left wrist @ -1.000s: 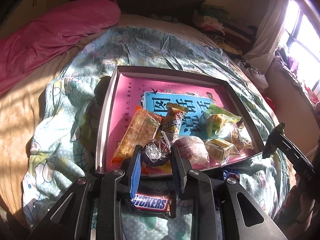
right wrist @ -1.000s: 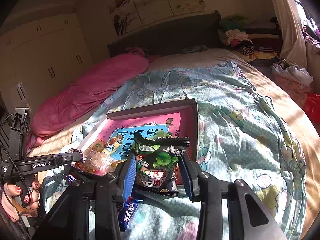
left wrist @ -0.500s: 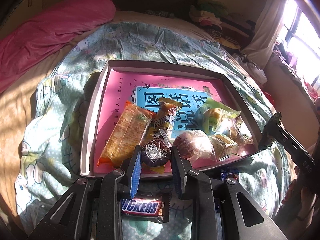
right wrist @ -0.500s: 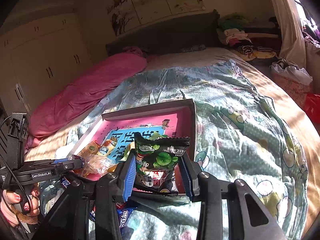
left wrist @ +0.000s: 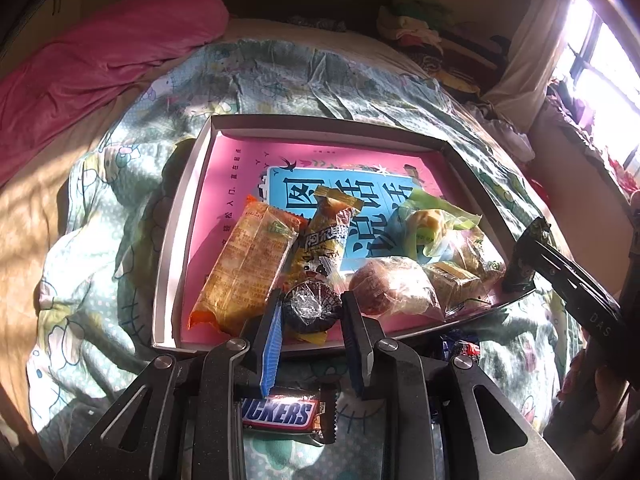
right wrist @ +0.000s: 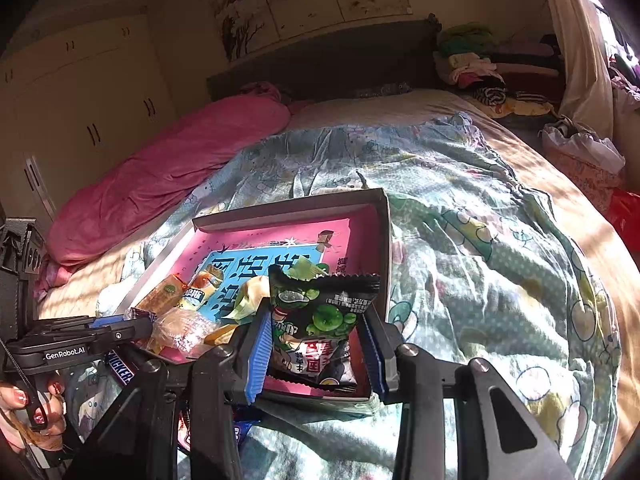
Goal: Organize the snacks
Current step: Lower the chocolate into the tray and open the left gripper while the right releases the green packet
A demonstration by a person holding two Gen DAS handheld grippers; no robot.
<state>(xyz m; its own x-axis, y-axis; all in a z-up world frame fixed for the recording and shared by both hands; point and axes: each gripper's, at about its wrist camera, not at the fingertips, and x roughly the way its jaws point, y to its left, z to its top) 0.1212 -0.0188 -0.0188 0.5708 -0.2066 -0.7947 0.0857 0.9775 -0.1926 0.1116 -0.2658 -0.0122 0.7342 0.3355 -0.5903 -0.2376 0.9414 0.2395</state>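
Note:
A shallow grey box (left wrist: pixel 176 240) with a pink and blue book cover inside lies on the bed and holds several wrapped snacks. My left gripper (left wrist: pixel 310 310) is shut on a small dark round cake in clear wrap (left wrist: pixel 310 308), held over the box's near edge. In the right wrist view my right gripper (right wrist: pixel 316 340) is shut on a black and green snack bag (right wrist: pixel 320 320) above the box's near right corner (right wrist: pixel 384 240). An orange packet (left wrist: pixel 248 264) and a yellow bar (left wrist: pixel 324 240) lie in the box. A Snickers bar (left wrist: pixel 280 414) rests on the quilt under the left gripper.
The box sits on a rumpled patterned quilt (right wrist: pixel 480 240). A pink blanket (left wrist: pixel 100 60) lies at the far left. More wrapped snacks (right wrist: pixel 240 432) lie on the quilt in front of the box. Clothes are piled at the headboard, and a window is on the right.
The left wrist view has shifted a little, so the box and snacks sit slightly lower and closer. Both grips are unchanged.

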